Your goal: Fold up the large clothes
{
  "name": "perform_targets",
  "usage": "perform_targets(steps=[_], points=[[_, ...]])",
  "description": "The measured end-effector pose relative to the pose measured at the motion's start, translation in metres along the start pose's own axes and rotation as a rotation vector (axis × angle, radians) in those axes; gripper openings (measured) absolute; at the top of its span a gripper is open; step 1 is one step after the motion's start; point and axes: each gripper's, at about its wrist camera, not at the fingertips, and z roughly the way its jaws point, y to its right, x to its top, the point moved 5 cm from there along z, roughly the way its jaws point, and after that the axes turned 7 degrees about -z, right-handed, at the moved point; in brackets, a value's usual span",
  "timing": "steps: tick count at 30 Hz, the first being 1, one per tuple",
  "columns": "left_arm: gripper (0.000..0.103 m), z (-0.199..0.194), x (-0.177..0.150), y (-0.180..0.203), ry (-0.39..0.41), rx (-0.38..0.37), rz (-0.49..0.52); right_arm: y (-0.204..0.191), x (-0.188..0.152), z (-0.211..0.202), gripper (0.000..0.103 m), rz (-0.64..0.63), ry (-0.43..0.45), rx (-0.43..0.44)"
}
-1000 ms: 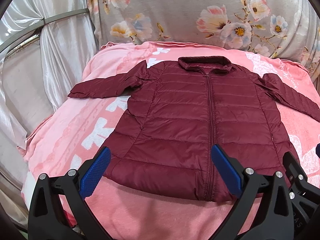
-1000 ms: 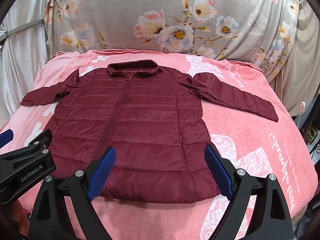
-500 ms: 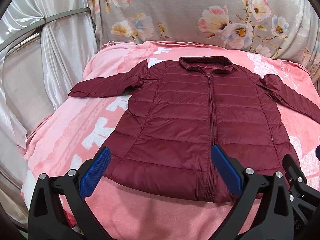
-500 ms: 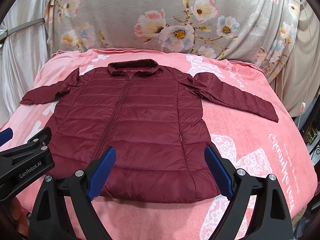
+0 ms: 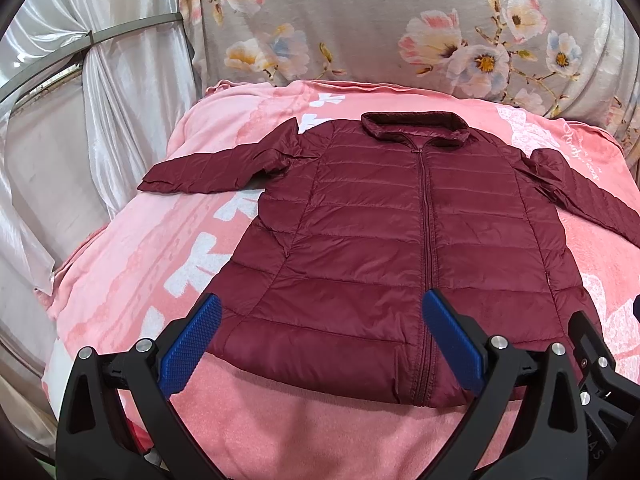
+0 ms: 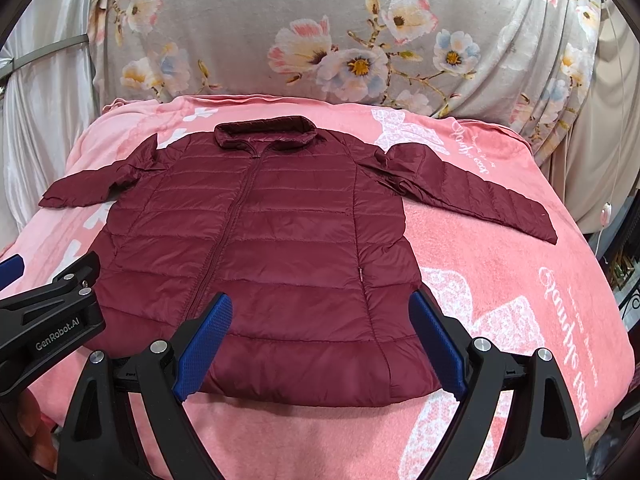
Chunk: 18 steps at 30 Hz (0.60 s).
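A maroon quilted jacket [image 5: 400, 240] [image 6: 260, 248] lies flat and zipped on the pink blanket [image 5: 160, 260] [image 6: 500, 272], collar at the far side, both sleeves spread out to the sides. My left gripper [image 5: 320, 340] hovers open above the near hem, left of the zipper. My right gripper [image 6: 322, 340] hovers open over the hem's right part. Neither holds anything. The left gripper's black body [image 6: 48, 320] shows at the left edge of the right wrist view.
A grey floral cloth [image 5: 400, 20] [image 6: 340, 32] rises behind the blanket. Shiny white drapery [image 5: 100, 100] with a metal band hangs at the left. A beige curtain and a white cable [image 6: 606, 212] stand at the right. The blanket's near strip [image 5: 320, 432] lies bare.
Both views have barely shifted; the jacket lies as before and both grippers stay open near the hem.
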Motion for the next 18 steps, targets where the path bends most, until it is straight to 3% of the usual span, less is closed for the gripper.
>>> perform_targets(steps=[18], points=[[0.098, 0.0064, 0.0004, 0.0008, -0.001, 0.006, -0.002, -0.0004, -0.0015, 0.0027, 0.087, -0.007, 0.002, -0.002]])
